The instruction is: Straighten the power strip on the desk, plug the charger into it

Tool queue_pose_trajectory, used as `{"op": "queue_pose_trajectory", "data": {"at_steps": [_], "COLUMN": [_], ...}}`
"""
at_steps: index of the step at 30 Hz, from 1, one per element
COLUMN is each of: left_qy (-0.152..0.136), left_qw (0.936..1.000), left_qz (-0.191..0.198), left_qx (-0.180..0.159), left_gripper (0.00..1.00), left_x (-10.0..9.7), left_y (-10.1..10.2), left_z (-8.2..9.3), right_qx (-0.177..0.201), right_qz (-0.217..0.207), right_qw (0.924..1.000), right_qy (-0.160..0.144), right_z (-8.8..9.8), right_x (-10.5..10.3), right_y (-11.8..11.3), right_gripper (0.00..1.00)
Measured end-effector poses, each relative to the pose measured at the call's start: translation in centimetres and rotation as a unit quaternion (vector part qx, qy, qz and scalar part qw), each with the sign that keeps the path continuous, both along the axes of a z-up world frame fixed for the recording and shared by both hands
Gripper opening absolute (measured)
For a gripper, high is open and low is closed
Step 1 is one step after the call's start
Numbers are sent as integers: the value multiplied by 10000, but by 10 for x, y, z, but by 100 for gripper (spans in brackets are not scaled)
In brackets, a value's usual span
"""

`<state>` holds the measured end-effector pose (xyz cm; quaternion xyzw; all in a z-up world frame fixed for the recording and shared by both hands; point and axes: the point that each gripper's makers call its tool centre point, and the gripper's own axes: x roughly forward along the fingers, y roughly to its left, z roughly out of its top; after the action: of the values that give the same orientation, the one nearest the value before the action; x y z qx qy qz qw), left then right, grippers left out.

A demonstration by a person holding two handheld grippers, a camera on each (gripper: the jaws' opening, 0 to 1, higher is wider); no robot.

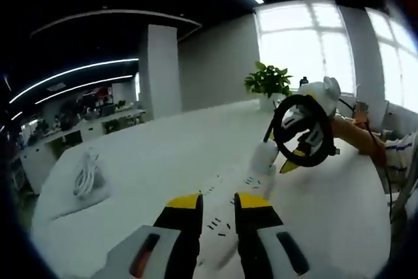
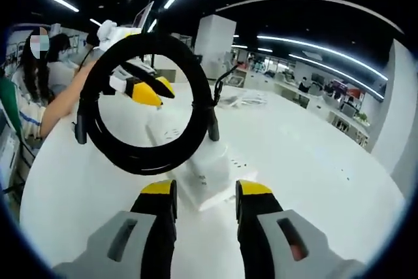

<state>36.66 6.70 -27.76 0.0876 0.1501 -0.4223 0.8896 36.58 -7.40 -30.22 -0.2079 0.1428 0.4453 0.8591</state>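
The long white plastic power strip [image 1: 243, 184] lies straight between the left gripper's [image 1: 217, 202] part-open fingers. Just beyond the right gripper's [image 2: 206, 191] wide, empty fingers, the white block charger [image 2: 210, 155] with its black coiled cable [image 2: 140, 161] stands on the strip, seemingly plugged in.

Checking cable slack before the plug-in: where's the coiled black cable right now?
In the right gripper view the coiled black cable hangs above the white power strip, ahead of the right gripper. The left gripper view shows it far right beside the potted plant.

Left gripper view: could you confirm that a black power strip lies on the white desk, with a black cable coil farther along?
Not quite: the power strip is white, not black, as the left gripper view shows. It does lie on the white desk, with the black cable coil farther along.
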Motion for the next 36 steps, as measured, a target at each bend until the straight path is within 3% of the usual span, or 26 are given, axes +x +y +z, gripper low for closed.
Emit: {"op": "queue_pose_trajectory", "data": {"at_steps": [5, 13, 22, 36], "left_qy": [34, 394, 607, 718], "left_qw": [9998, 9974, 9929, 9930], "left_qz": [25, 3, 193, 152], "left_qx": [206, 611, 1005, 927], "left_gripper": [21, 21, 24, 25], "left_x": [-6, -19, -14, -13], "left_y": [16, 29, 40, 34], "left_z": [-3, -26, -42, -50], "right_qx": [-16, -10, 57, 155], "right_qz": [-42, -84, -167, -285], "right_qw": [9999, 9997, 9994, 9988], "right_qy": [101, 246, 289, 378], "right_z": [-7, -15, -17, -19], "right_x": [2, 2, 5, 9], "right_y": [1, 4, 2, 0], "right_gripper": [36, 37, 37, 34]}}
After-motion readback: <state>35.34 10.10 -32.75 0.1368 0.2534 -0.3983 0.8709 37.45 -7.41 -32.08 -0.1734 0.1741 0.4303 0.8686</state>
